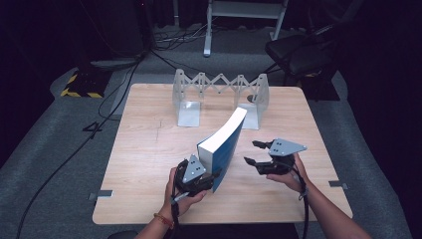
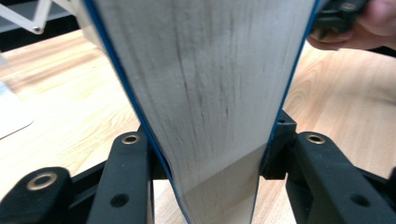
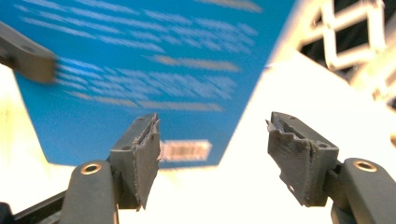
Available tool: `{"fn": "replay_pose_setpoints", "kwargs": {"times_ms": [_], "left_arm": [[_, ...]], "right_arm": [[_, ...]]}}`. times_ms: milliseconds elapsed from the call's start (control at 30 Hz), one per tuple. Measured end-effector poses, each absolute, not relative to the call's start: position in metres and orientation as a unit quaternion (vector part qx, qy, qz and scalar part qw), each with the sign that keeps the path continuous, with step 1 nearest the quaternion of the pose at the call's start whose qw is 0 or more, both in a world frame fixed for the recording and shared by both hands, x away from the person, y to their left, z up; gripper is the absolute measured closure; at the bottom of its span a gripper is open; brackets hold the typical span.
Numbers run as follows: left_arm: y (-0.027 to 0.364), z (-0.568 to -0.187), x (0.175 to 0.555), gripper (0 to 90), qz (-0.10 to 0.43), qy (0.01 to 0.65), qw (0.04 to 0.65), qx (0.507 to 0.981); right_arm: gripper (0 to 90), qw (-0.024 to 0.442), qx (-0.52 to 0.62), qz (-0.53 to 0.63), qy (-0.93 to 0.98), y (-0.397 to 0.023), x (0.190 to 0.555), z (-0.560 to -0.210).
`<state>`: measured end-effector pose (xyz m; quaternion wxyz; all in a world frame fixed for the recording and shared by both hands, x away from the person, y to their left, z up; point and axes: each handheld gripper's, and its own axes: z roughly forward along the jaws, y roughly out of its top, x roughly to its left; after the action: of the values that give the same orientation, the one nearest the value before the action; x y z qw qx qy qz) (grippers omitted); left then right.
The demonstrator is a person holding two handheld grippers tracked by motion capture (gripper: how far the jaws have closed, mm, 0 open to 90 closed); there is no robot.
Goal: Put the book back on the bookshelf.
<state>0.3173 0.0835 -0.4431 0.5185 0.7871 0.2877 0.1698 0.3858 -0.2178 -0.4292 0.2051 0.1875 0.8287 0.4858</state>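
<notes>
Book (image 1: 222,145) clamped at near end by left gripper (image 1: 203,183), lifted and tilted. Right gripper (image 1: 257,154) beside it, jaws apart, empty. Placement in far bookend rack (image 1: 220,92) judged pending.

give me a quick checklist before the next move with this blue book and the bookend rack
1. Left gripper clamped on the book: ok, in the left gripper view its jaws sit against both covers at the page edge.
2. Right gripper free: ok, jaws open with nothing between them, beside the back cover.
3. Book steady: cannot tell, it stands tilted on one corner.
4. Rack slot free: ok, the gap between the two end plates is open.
5. Path to the rack: ok, bare table in between.
</notes>
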Motion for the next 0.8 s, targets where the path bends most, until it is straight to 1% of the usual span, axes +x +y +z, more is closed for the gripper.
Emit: {"fn": "replay_pose_setpoints", "kwargs": {"times_ms": [33,67,100,133,167,200,367,700,800], "left_arm": [[0.084,-0.443,0.319,58.9,0.159,0.285,0.524,0.787],[0.084,-0.443,0.321,59.3,0.152,0.276,0.527,0.789],[0.083,-0.443,0.323,59.5,0.150,0.267,0.528,0.792],[0.083,-0.443,0.323,59.5,0.150,0.267,0.528,0.792],[0.081,-0.442,0.324,59.5,0.145,0.256,0.529,0.796],[0.077,-0.442,0.326,59.6,0.142,0.242,0.530,0.800],[0.064,-0.441,0.330,59.5,0.128,0.220,0.531,0.808],[0.054,-0.442,0.325,59.4,0.059,0.161,0.551,0.817],[0.055,-0.441,0.325,58.8,0.053,0.146,0.546,0.823]], "right_arm": [[34.6,0.187,0.211,0.485,0.828,-0.230,0.391,-0.433],[34.3,0.178,0.219,0.479,0.831,-0.239,0.393,-0.436],[34.2,0.178,0.224,0.466,0.837,-0.250,0.393,-0.442],[34.2,0.178,0.224,0.466,0.837,-0.250,0.393,-0.442],[33.3,0.167,0.225,0.446,0.850,-0.266,0.392,-0.450],[33.5,0.166,0.226,0.444,0.851,-0.272,0.391,-0.452],[33.4,0.162,0.235,0.467,0.837,-0.297,0.391,-0.453],[31.1,0.173,0.185,0.516,0.818,-0.292,0.383,-0.430],[30.8,0.167,0.165,0.522,0.820,-0.289,0.378,-0.426]]}}
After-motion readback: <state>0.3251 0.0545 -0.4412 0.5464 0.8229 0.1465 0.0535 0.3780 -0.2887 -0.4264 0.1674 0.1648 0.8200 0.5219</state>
